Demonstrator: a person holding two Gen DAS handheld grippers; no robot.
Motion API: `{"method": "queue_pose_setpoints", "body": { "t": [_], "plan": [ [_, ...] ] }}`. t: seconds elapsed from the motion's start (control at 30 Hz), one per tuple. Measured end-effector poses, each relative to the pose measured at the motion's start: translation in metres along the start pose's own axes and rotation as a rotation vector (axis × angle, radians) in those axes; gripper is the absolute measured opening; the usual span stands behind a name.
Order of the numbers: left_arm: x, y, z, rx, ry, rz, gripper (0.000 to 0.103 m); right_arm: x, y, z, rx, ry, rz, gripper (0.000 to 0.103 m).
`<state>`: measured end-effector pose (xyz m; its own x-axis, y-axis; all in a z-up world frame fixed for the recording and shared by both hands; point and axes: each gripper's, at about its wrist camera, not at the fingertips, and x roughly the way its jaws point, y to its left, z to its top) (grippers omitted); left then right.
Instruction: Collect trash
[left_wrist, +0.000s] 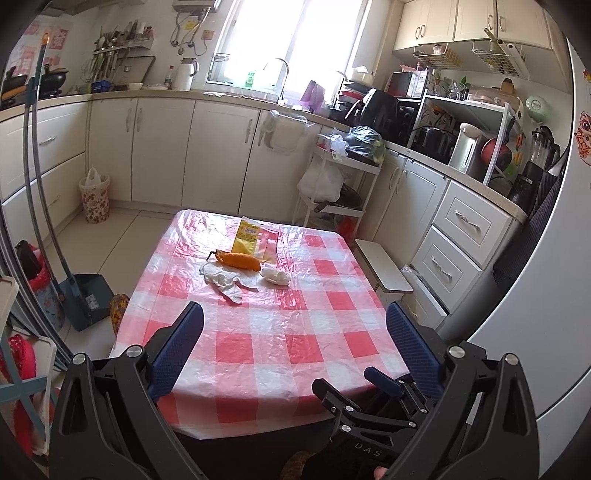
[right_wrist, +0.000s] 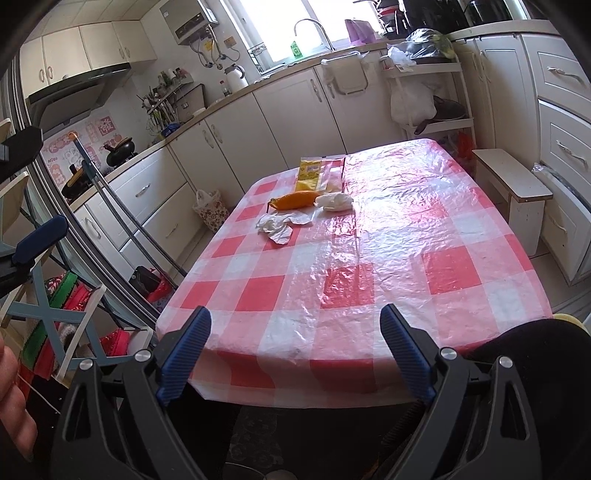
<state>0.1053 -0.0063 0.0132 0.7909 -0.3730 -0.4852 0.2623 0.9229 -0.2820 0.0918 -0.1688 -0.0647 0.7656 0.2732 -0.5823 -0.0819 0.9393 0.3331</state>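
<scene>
Red-and-white checked plastic covers the table (left_wrist: 258, 332), its film crinkled and glossy where window light falls on it, its corners rounded and draping over the edge. Pale cabinets (left_wrist: 218, 147) with curved metal handles run behind it, and a white wire-frame cart (left_wrist: 340, 177) stands by the far right corner with a soft white bag hung on its side. On the floor to the left sit a blue dustpan (left_wrist: 88, 299) with a long handle and a cylindrical flowered bin (left_wrist: 95, 199) lined with a white bag.

Both grippers hang over the near edge of the table, well apart from the rubbish. The left gripper (left_wrist: 295, 325) has black angular arms and ribbed blue pads (left_wrist: 181, 350), its jaws spread wide with nothing between them. The right gripper (right_wrist: 295, 332) is built alike, its ribbed blue pads (right_wrist: 184, 354) also wide apart and holding nothing.

All the trash lies in a loose cluster toward the far end of the cloth. A flat yellow packet (left_wrist: 248, 236) is farthest back. Just in front of it lies an oblong orange peel (left_wrist: 238, 260) with a thin dark stalk at its left end. A limp, crumpled tissue (left_wrist: 225, 282) spreads in front of the peel, seemingly touching it, and a small tight tissue wad (left_wrist: 275, 276) sits just right of the peel.
</scene>
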Motion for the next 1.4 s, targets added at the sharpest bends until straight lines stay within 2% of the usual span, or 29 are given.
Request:
{"method": "queue_pose_setpoints", "body": {
  "t": [1.4],
  "plan": [
    [-0.0035, 0.0057, -0.0039, -0.011, 0.010, 0.011, 0.096, -0.0018, -0.0002, 0.0006, 0.005, -0.006, -0.002, 0.089]
  ]
}}
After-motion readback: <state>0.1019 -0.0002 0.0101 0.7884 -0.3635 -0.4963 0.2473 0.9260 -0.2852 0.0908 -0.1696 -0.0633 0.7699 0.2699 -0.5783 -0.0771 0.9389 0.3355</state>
